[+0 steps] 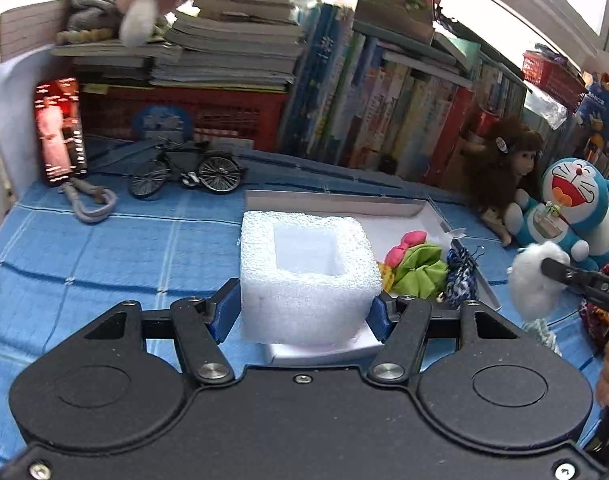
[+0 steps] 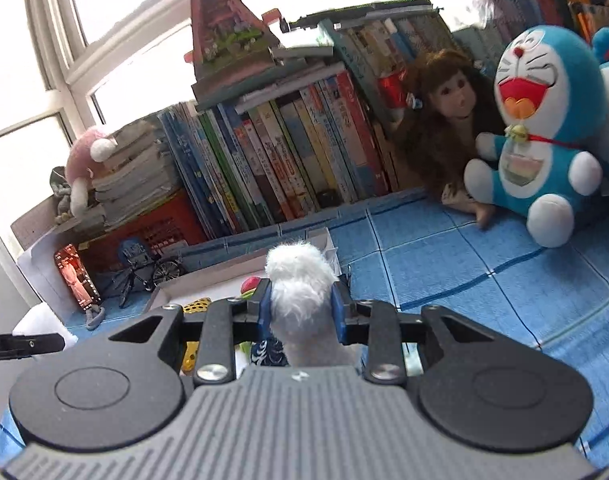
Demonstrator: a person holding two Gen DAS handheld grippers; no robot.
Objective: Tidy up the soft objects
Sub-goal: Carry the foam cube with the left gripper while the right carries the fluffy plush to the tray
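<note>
White letters that look like "ooLAI", cut off by the frame edge, stand on the left gripper's black side bar [image 2: 24, 345], at nine o'clock in the right wrist view. At three o'clock in the left wrist view, the right gripper's black side bar [image 1: 584, 280] carries pale characters too blurred to read. The upright row of colourful book spines [image 2: 288, 160] bears printed titles, none legible. The lit smartphone screen [image 1: 60, 132], at nine o'clock, shows small white text, also illegible. The round blue sticker [image 1: 162, 122] on the red plastic crate [image 1: 240, 116] is unreadable.
</note>
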